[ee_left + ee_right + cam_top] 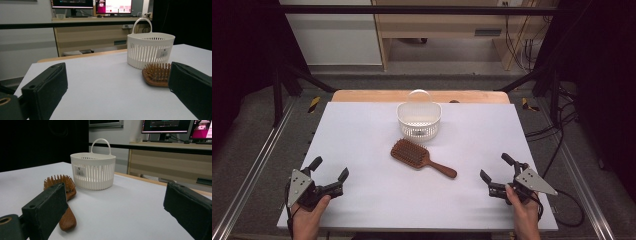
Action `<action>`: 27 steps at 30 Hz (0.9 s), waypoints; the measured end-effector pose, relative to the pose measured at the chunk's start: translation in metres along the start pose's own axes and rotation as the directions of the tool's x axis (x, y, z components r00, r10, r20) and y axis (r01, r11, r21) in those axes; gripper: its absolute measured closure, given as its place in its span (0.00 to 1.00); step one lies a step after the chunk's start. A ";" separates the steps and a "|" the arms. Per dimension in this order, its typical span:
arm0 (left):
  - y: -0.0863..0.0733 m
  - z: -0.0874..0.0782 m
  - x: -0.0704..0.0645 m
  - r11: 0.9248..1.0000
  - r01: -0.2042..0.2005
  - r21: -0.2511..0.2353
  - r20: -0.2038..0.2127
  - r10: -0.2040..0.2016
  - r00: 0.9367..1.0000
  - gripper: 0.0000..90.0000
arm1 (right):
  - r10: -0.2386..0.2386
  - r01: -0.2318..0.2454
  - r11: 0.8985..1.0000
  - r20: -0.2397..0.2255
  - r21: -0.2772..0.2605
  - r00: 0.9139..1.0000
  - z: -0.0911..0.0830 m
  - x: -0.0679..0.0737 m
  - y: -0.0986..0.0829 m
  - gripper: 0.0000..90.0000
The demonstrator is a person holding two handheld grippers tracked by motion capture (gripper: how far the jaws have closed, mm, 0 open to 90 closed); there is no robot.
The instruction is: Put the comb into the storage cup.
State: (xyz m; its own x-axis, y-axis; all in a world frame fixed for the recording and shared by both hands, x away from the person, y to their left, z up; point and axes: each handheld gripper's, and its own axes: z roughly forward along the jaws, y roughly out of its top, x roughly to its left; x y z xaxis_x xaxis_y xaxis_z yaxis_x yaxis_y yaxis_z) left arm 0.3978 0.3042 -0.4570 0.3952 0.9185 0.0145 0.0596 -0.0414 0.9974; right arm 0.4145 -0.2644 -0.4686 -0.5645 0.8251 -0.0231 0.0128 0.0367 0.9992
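Both grippers, left [330,176] and right [498,173], rest at the near table [362,210] corners, jaws apart, holding nothing. Brush [422,158] lies mid-table, bristles up, just before the basket [419,120], handle toward the right gripper. Risk: the rounded handle may slip or roll when pinched; a low approach could shove the brush into the light basket. Basket sticker [80,171]: print illegible.
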 end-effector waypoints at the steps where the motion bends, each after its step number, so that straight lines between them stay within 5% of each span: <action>1: 0.000 0.000 0.000 1.000 0.000 0.000 0.000 0.000 1.000 0.04 | 0.000 0.000 1.000 0.000 0.000 1.000 0.000 0.000 0.000 0.06; 15: 0.003 0.009 -0.010 0.999 -0.022 0.049 0.020 0.021 1.000 0.05 | -0.019 0.019 1.000 0.017 0.014 1.000 0.003 0.003 0.000 0.04; 19: 0.005 0.015 -0.015 0.996 -0.047 0.078 0.026 0.045 0.999 0.22 | -0.013 0.013 1.000 0.018 0.021 1.000 0.001 0.004 0.001 0.03; 27: 0.013 0.037 -0.015 0.994 -0.027 0.109 0.043 0.023 0.999 0.21 | -0.021 0.020 0.998 0.021 0.052 1.000 0.007 0.007 -0.001 0.03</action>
State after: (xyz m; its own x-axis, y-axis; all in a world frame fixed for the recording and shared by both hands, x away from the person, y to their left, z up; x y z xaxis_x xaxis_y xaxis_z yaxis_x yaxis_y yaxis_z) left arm 0.4265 0.2758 -0.4468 0.4354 0.8996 0.0339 0.1485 -0.1089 0.9829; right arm 0.4157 -0.2548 -0.4699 -0.5471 0.8359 -0.0446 0.0448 0.0824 0.9956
